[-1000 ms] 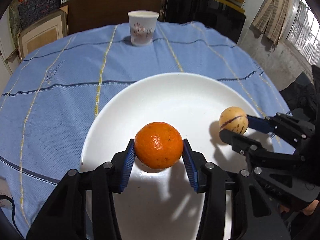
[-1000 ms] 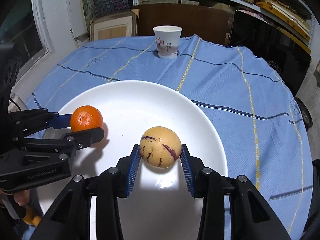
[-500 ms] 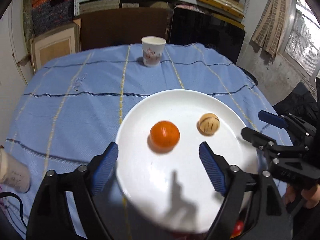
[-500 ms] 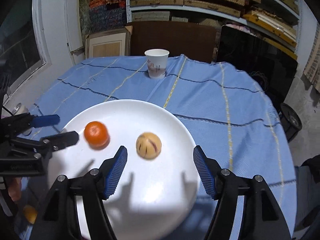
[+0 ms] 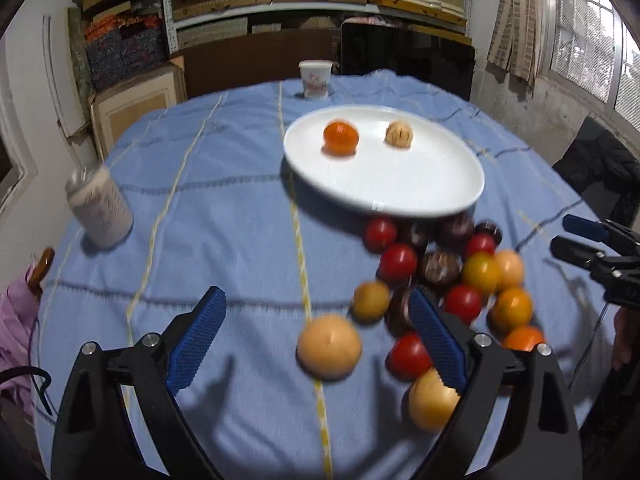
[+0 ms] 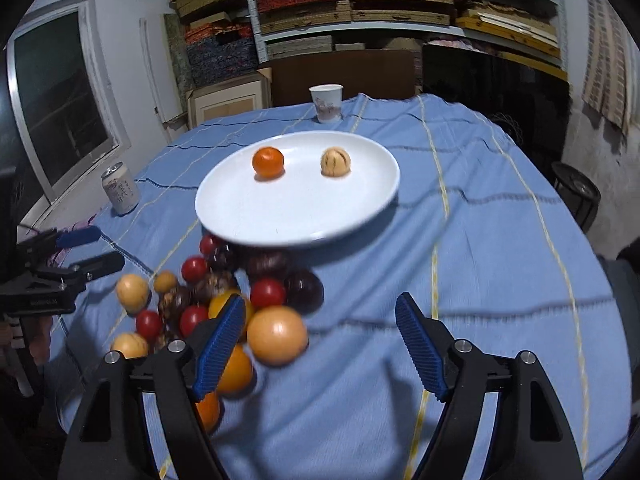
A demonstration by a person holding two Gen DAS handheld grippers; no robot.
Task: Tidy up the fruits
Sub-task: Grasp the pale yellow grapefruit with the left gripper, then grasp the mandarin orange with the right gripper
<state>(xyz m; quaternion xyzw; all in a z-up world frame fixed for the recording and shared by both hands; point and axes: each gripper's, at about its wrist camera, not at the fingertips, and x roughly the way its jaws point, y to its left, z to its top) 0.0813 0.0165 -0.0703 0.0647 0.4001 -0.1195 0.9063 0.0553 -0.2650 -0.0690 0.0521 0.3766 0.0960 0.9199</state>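
Observation:
A white plate (image 5: pixel 424 192) (image 6: pixel 280 216) on the blue tablecloth holds an orange mandarin (image 5: pixel 340 138) (image 6: pixel 268 162) and a pale striped fruit (image 5: pixel 399 134) (image 6: pixel 336 162). A pile of red, orange, yellow and dark fruits (image 5: pixel 440 276) (image 6: pixel 208 300) lies in front of the plate. My left gripper (image 5: pixel 316 340) is open and empty above the cloth, with a pale orange fruit (image 5: pixel 329 347) between its fingers' line. My right gripper (image 6: pixel 320 344) is open and empty, a large orange fruit (image 6: pixel 277 335) by its left finger.
A paper cup (image 5: pixel 316 79) (image 6: pixel 327 103) stands at the far edge of the table. A drink can (image 5: pixel 99 212) (image 6: pixel 120 194) stands on the left. A pink cloth (image 5: pixel 16 320) hangs at the left edge. Shelves and boards fill the back wall.
Both grippers opened, left the mandarin and the striped fruit on the plate, and pulled back toward the near side. The fruit pile and can came into view.

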